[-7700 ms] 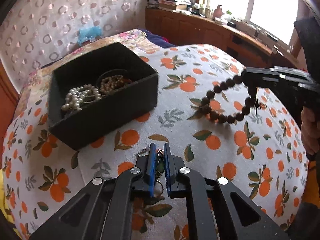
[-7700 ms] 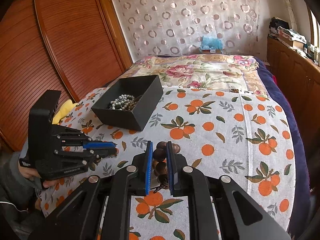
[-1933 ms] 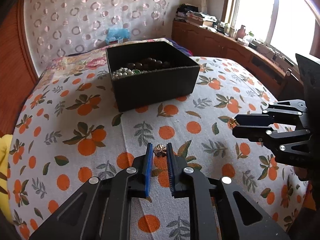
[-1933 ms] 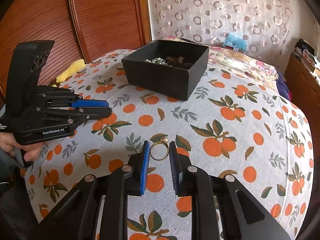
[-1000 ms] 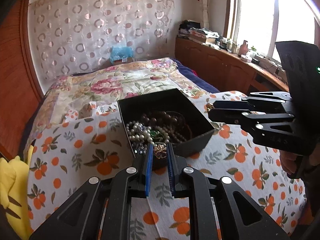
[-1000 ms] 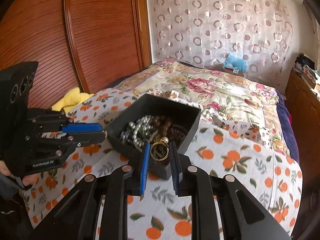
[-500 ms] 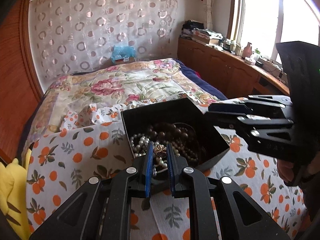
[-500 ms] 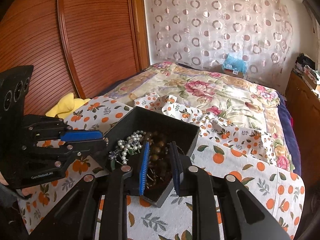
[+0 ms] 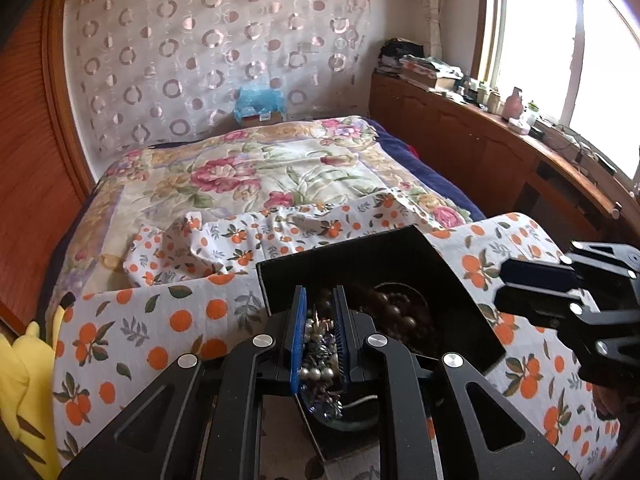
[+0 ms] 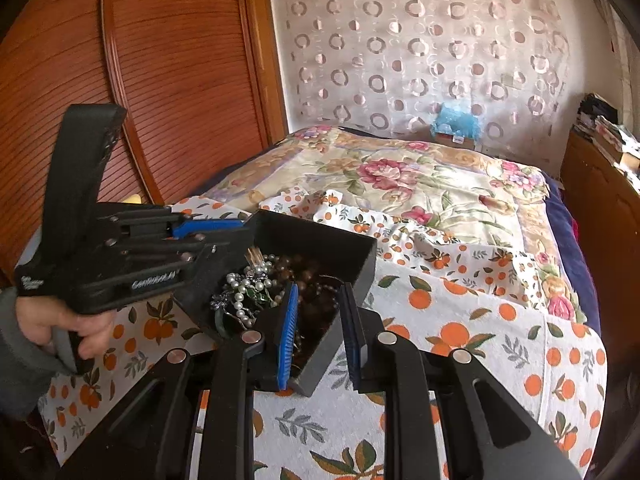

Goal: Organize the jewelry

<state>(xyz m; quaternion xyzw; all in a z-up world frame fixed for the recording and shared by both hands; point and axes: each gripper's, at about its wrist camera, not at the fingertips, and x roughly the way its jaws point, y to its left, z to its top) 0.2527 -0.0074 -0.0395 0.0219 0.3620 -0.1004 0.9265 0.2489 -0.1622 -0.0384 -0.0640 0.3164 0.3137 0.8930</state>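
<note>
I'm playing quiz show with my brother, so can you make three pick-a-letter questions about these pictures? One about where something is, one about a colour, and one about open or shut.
1. Where does the black box sit?
A. on the orange-print cloth
B. on a chair
C. on the floor

2. What colour are the pads on the right gripper?
A. red
B. blue
C. yellow

3. How is the right gripper?
A. shut on a ring
B. shut on a spoon
C. open, holding nothing

Answers:
1 A, the box rests on the cloth with the oranges printed on it.
2 B, both pads are bright blue.
3 C, its fingers stand apart over the box with nothing pinched between them.
</note>
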